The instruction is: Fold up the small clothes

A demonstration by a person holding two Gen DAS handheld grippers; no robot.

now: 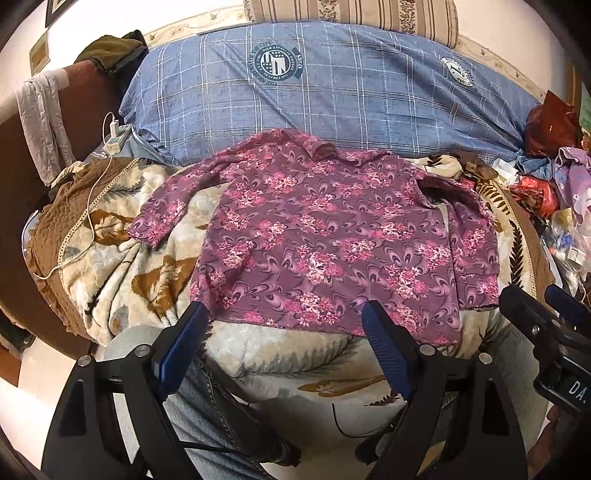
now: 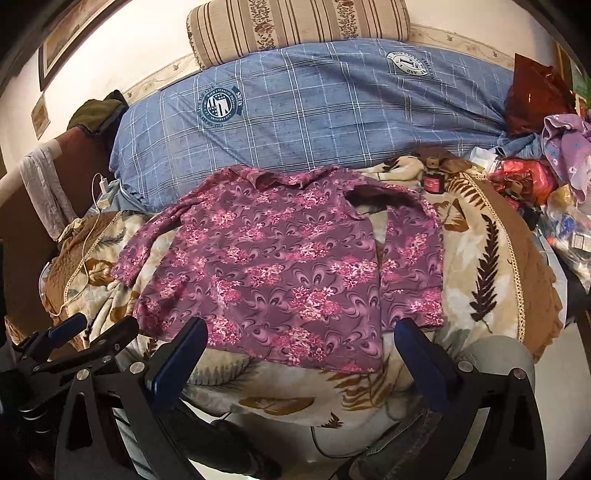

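A purple shirt with pink flowers lies spread flat on the leaf-print blanket, collar toward the blue bedding. Its left sleeve stretches out to the left; its right sleeve is folded down along the body. It also shows in the right wrist view. My left gripper is open and empty, held just short of the shirt's near hem. My right gripper is open and empty, also just short of the hem. The right gripper shows at the right edge of the left wrist view; the left gripper shows at the left of the right wrist view.
A blue checked duvet lies behind the shirt, with a striped cushion above it. A white charger and cable lie at the left. Bags and clutter pile at the right, with a small jar nearby. Jeans-clad legs are below.
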